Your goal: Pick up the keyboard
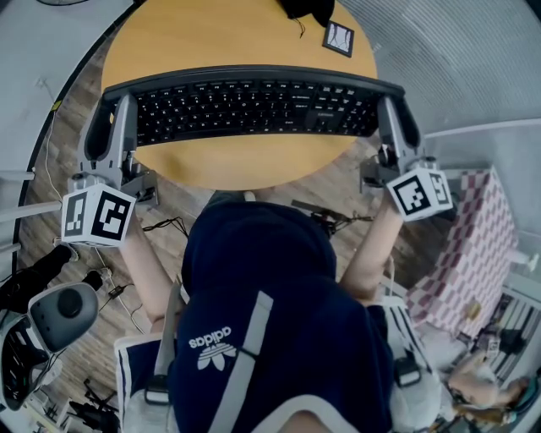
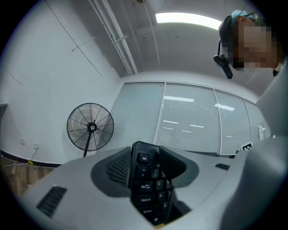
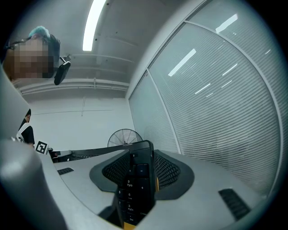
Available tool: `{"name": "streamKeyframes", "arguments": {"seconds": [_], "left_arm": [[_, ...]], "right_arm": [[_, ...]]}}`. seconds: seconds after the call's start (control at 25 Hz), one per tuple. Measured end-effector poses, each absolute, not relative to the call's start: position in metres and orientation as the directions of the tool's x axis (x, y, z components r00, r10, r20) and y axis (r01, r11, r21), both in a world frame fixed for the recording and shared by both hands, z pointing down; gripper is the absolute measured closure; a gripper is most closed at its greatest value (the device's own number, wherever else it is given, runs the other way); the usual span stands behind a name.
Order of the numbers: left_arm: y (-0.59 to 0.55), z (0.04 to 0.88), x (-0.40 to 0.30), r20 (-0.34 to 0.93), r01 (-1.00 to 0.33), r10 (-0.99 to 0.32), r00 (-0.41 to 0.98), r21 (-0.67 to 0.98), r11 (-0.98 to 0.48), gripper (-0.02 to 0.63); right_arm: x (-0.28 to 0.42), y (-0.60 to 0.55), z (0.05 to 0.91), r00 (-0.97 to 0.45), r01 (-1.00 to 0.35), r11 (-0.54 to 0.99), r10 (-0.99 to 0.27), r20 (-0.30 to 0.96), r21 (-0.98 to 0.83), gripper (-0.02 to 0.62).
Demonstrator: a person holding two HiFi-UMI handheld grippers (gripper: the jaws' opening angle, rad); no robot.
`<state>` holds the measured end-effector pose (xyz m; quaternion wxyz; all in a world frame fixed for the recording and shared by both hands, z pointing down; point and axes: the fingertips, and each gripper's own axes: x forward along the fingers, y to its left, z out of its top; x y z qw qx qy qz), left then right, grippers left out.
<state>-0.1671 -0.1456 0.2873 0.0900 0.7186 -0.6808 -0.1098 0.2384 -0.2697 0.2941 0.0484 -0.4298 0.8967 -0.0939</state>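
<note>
A long black keyboard (image 1: 254, 106) hangs level above the round wooden table (image 1: 245, 38), held by both ends. My left gripper (image 1: 122, 106) is shut on its left end, where the Esc key corner (image 2: 144, 173) sits between the dark pads. My right gripper (image 1: 390, 106) is shut on its right end, with the number-pad edge (image 3: 135, 184) clamped between the pads. Both grippers point upward, so each gripper view looks past the keyboard end at walls and ceiling.
A marker card (image 1: 339, 38) and a dark object (image 1: 306, 8) lie at the table's far edge. A standing fan (image 2: 90, 128) is by the wall. Cables (image 1: 161, 227) lie on the wood floor; a checkered cloth (image 1: 473, 245) is at right, equipment (image 1: 51, 313) at left.
</note>
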Motion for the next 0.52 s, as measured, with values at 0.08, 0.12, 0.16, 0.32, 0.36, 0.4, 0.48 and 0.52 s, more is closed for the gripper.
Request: {"name": "streamKeyframes", "arguments": {"seconds": [0.08, 0.12, 0.16, 0.32, 0.36, 0.4, 0.48, 0.52], "left_arm": [[-0.1459, 0.288, -0.1671, -0.033, -0.958, -0.998, 0.053, 0.28, -0.06, 0.411], [-0.146, 0.2883, -0.1672, -0.032, -0.958, -0.998, 0.055, 0.281, -0.062, 0.413], [-0.1462, 0.2886, -0.1672, -0.031, -0.957, -0.998, 0.056, 0.282, -0.063, 0.413], [-0.1475, 0.2903, -0.1681, -0.029, -0.956, -0.998, 0.059, 0.287, -0.065, 0.413], [-0.1478, 0.2904, -0.1682, -0.028, -0.955, -0.998, 0.06, 0.288, -0.066, 0.413], [-0.1482, 0.2903, -0.1681, -0.027, -0.955, -0.998, 0.06, 0.288, -0.066, 0.413], [-0.1492, 0.2902, -0.1677, -0.024, -0.955, -0.998, 0.061, 0.288, -0.065, 0.413], [-0.1497, 0.2902, -0.1674, -0.022, -0.956, -0.998, 0.061, 0.288, -0.065, 0.413]], "right_arm": [[0.2389, -0.2694, 0.2941, -0.621, -0.765, 0.608, -0.784, -0.007, -0.213, 0.434], [0.239, -0.2694, 0.2939, -0.62, -0.766, 0.607, -0.785, -0.007, -0.214, 0.434], [0.2392, -0.2694, 0.2938, -0.619, -0.767, 0.605, -0.786, -0.006, -0.214, 0.434], [0.2389, -0.2692, 0.2944, -0.614, -0.772, 0.6, -0.789, 0.004, -0.211, 0.434], [0.2388, -0.2694, 0.2946, -0.614, -0.772, 0.599, -0.789, 0.006, -0.211, 0.434], [0.2387, -0.2697, 0.2947, -0.614, -0.772, 0.599, -0.789, 0.008, -0.211, 0.434], [0.2387, -0.2704, 0.2951, -0.616, -0.771, 0.6, -0.788, 0.011, -0.212, 0.434], [0.2388, -0.2708, 0.2954, -0.617, -0.771, 0.6, -0.787, 0.013, -0.213, 0.434]]}}
